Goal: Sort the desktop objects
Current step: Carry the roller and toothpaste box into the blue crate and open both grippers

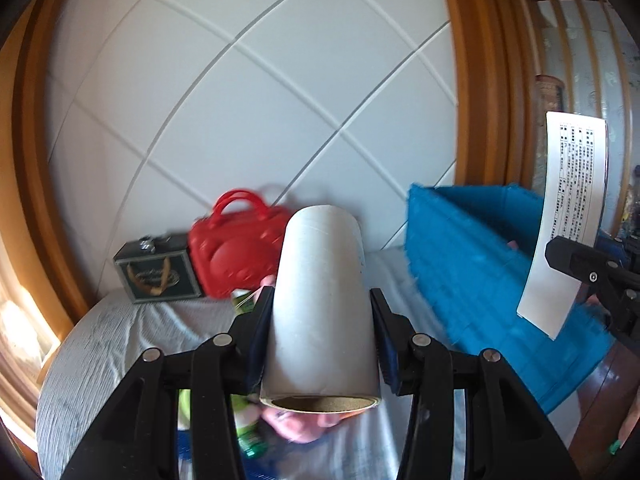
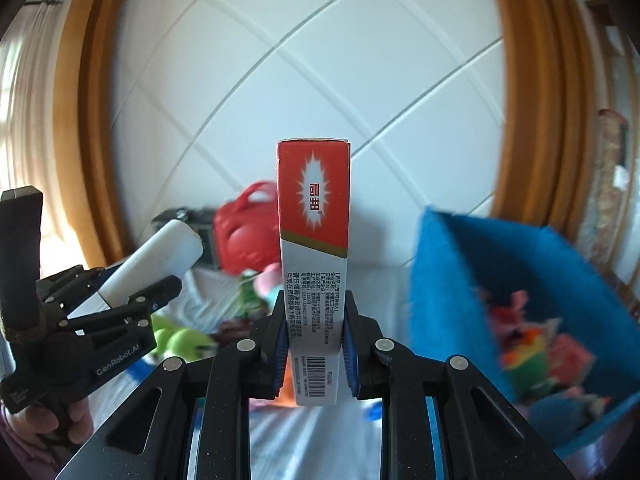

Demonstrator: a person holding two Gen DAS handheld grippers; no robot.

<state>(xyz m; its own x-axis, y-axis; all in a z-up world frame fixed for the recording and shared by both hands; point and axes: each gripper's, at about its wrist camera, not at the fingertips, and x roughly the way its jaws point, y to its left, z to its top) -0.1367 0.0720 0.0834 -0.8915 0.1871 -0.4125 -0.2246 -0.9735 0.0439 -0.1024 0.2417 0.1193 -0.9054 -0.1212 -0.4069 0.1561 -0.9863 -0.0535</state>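
The left gripper (image 1: 320, 312) is clenched on a white roll (image 1: 320, 304) with a cardboard core, the two blue pads pressing its sides, and the roll points forward and up above the table with the grey cloth (image 1: 120, 340). The right gripper (image 2: 314, 336) is grasping a tall red and white box (image 2: 314, 248) by its lower part, near the barcode, so most of the box stands free above the fingers. Both things are in the air, not resting on anything. To the right of both grippers is the blue felt basket (image 2: 452, 280), which already holds some colourful soft items, too blurred to name. On the table behind I can see a red bag (image 1: 236, 240), a dark tin box (image 1: 156, 276) beside it, and some green and pink toys (image 2: 180, 336) lying under the grippers. I think the basket is the likely place for the two held things, but this is only my guess. What could go wrong: the roll is round and smooth, so it may slide out between the pads if the gripper tilts more. The box is held low, so it may swing or twist when it moves fast. Also the two grippers are near each other, and they may collide over the basket, or the soft basket wall may fold if something pushes it
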